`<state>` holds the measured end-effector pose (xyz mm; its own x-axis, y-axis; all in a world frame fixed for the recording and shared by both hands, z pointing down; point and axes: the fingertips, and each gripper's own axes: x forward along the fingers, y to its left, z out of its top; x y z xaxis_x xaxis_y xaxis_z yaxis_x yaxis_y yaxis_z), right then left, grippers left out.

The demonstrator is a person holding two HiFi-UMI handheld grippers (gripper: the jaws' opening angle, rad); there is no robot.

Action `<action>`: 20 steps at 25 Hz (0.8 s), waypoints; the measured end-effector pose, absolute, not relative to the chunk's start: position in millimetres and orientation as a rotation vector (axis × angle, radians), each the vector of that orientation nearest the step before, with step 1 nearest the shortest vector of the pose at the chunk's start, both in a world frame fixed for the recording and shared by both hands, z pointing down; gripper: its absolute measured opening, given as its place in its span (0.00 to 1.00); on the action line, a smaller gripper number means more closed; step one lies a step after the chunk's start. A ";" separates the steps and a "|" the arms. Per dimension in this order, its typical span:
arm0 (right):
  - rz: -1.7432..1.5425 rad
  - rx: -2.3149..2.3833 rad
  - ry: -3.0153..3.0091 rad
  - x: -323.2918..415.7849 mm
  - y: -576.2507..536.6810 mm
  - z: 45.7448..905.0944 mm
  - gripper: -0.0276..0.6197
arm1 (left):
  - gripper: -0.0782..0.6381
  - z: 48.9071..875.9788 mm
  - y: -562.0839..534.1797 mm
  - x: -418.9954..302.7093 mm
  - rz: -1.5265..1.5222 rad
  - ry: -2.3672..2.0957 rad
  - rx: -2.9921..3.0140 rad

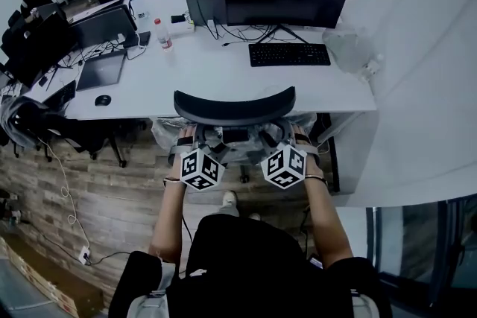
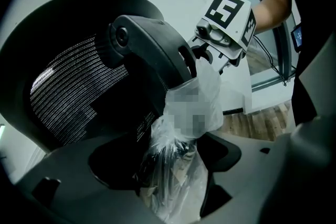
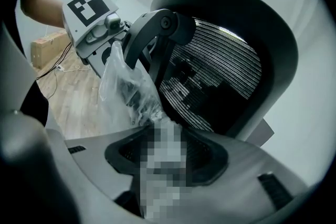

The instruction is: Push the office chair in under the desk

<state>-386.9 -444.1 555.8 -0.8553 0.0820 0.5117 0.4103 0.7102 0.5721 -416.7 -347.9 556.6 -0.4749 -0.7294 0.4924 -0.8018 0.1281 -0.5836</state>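
1. The office chair stood directly ahead of the person, its back toward them, at the near edge of the desk. Its seat was hidden below the backrest, so how far it sat under the desktop could not be told.
2. The left gripper and right gripper met the grey frame of the chair back just below the headrest. One was on each side of the centre line, and both were equally near.
3. Each pair of jaws stood wide and appeared clamped across that frame, with its plastic wrap caught between them.
4. The backrest's long axis ran side to side, parallel to the desk edge. The jaws pointed across it toward the desk, so a straight, even push from both hands was judged fitting.
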 end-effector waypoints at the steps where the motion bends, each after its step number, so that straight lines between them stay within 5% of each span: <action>1: -0.971 -0.380 -2.464 -391.5 -444.4 556.1 0.33 | 0.60 557.0 -348.4 -421.1 1.276 -2.295 1.558; 20: -0.977 -0.406 -2.470 -445.7 -443.6 554.6 0.33 | 0.62 557.1 -351.2 -478.4 1.253 -2.282 1.586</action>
<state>-445.7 -443.6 554.6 -0.8551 0.1041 0.5079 0.4235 0.7054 0.5684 -478.4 -351.2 557.1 -0.4556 -0.7389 0.4964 -0.8154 0.1228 -0.5657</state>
